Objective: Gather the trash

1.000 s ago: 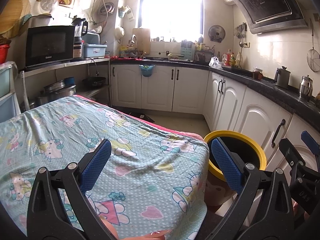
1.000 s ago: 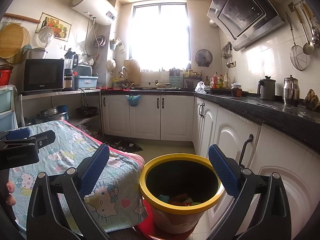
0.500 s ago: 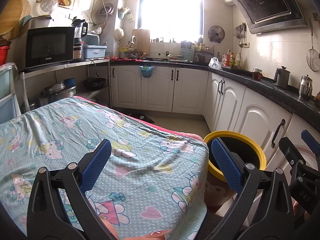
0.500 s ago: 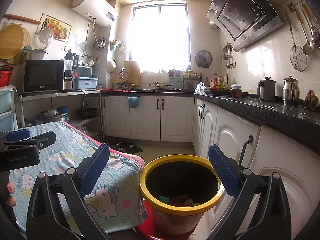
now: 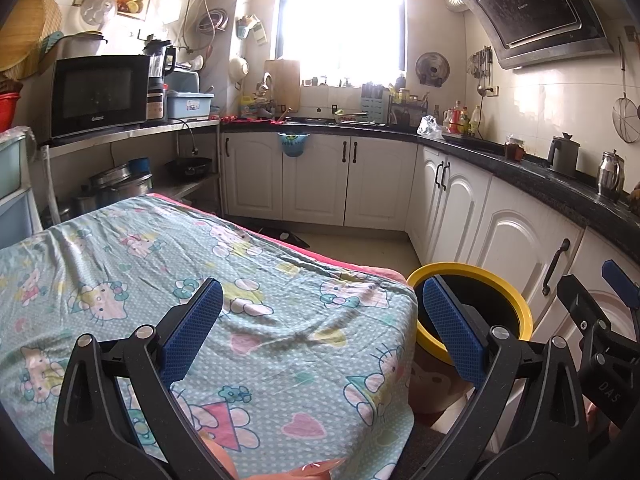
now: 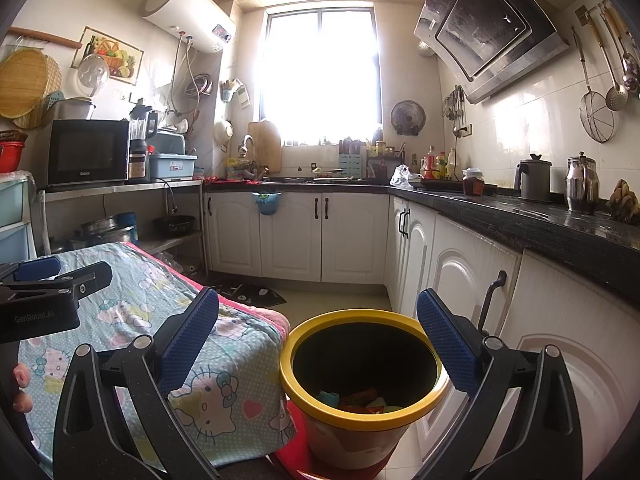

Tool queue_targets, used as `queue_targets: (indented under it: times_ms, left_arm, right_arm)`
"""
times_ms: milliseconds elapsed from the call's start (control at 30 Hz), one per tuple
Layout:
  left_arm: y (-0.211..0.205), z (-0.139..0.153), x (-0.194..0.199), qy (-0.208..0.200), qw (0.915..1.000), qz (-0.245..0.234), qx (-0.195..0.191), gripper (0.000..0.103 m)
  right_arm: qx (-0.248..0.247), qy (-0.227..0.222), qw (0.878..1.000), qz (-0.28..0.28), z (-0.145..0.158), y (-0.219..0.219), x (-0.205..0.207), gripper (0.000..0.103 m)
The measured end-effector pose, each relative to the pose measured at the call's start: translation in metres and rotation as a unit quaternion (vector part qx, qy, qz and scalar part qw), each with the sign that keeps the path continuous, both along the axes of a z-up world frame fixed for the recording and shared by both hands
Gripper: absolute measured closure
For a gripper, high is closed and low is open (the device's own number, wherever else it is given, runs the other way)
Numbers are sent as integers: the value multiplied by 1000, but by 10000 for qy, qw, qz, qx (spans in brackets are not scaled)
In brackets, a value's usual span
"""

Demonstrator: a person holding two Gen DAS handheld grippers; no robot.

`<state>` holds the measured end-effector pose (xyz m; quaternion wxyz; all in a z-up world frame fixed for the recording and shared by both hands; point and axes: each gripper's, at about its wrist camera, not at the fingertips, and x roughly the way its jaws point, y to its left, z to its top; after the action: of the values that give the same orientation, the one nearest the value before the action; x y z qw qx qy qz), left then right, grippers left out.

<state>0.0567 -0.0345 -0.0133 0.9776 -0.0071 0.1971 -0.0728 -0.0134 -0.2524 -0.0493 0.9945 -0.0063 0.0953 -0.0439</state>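
Left gripper (image 5: 320, 300) hovering spread wide and empty over cartoon-print tablecloth (image 5: 260, 312). Yellow-rimmed trash bin (image 5: 516, 304) at three o'clock, just beside table edge. Right gripper (image 5: 600, 320) partly visible at four o'clock, state unclear.

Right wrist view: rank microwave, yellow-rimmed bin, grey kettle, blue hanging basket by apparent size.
1. yellow-rimmed bin, though it is nearest the camera
2. microwave
3. grey kettle
4. blue hanging basket
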Motion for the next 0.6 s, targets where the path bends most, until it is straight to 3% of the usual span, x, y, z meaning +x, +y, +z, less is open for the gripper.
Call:
queue_targets:
  times_ms: [600]
  left_arm:
    - [0, 0, 0, 12, 10000, 9, 9, 11]
  right_arm:
    - [7, 3, 10000, 2, -1, 0, 0, 6]
